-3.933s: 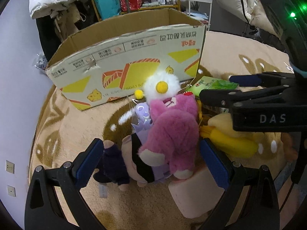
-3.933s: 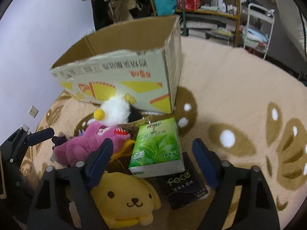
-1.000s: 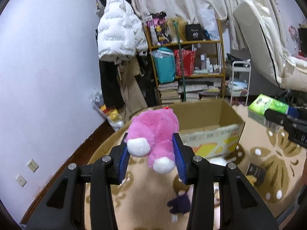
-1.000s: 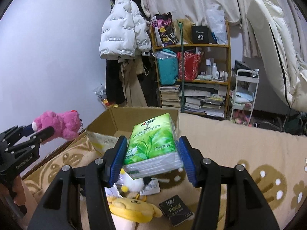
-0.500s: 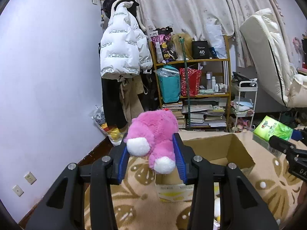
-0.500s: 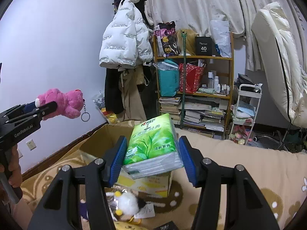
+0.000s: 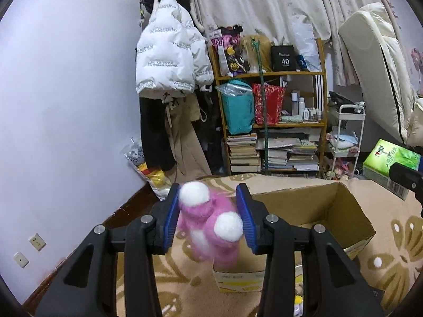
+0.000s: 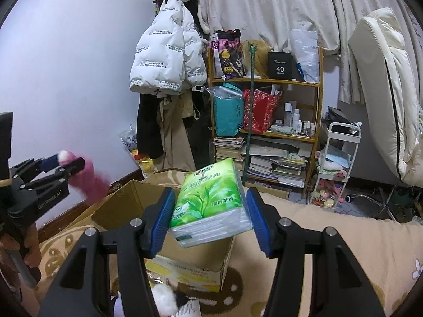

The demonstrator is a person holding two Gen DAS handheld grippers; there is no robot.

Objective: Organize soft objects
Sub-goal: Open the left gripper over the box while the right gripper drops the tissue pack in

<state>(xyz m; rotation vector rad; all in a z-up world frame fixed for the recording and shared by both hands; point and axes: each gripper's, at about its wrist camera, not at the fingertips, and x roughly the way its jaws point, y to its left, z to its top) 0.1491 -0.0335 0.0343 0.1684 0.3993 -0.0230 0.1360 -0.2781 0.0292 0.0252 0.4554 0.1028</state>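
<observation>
Dropped, blurred pink plush (image 7: 208,227) hangs between spread left tool (image 7: 208,223); right tool (image 8: 210,216) clamps tissue pack (image 8: 210,200).

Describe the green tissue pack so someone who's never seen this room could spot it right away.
Find the open cardboard box on the tan rug, in front of the wooden bookshelf. Just above the box, between the blue pads of the right gripper, sits the tissue pack. It is the only bright green thing there, a soft plastic-wrapped block printed with tea leaves, unlike the pink plush toy at the left gripper.
</observation>
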